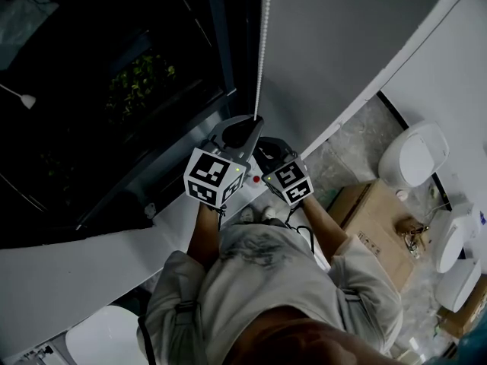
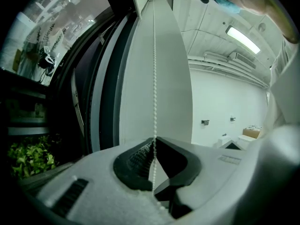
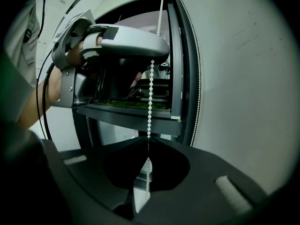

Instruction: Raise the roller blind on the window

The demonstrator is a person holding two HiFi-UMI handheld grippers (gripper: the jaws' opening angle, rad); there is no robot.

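A white bead chain (image 1: 262, 44) hangs down beside the dark window (image 1: 114, 90), in front of the grey roller blind (image 1: 335, 44). My left gripper (image 1: 255, 120) is shut on the chain, the higher of the two. In the left gripper view the bead chain (image 2: 154, 78) runs down into the left gripper's (image 2: 154, 142) closed tips. Just below it, my right gripper (image 1: 260, 153) is shut on the same chain. In the right gripper view the bead chain (image 3: 150, 102) drops from the left gripper (image 3: 126, 41) above into the right gripper's (image 3: 148, 142) pinched tips.
A dark window frame post (image 1: 221, 36) stands left of the chain. Green plants (image 1: 141, 78) show behind the glass. On the floor at right are a cardboard box (image 1: 377, 223) and white toilet fixtures (image 1: 415, 154). A second chain strand (image 3: 197, 69) runs along the frame.
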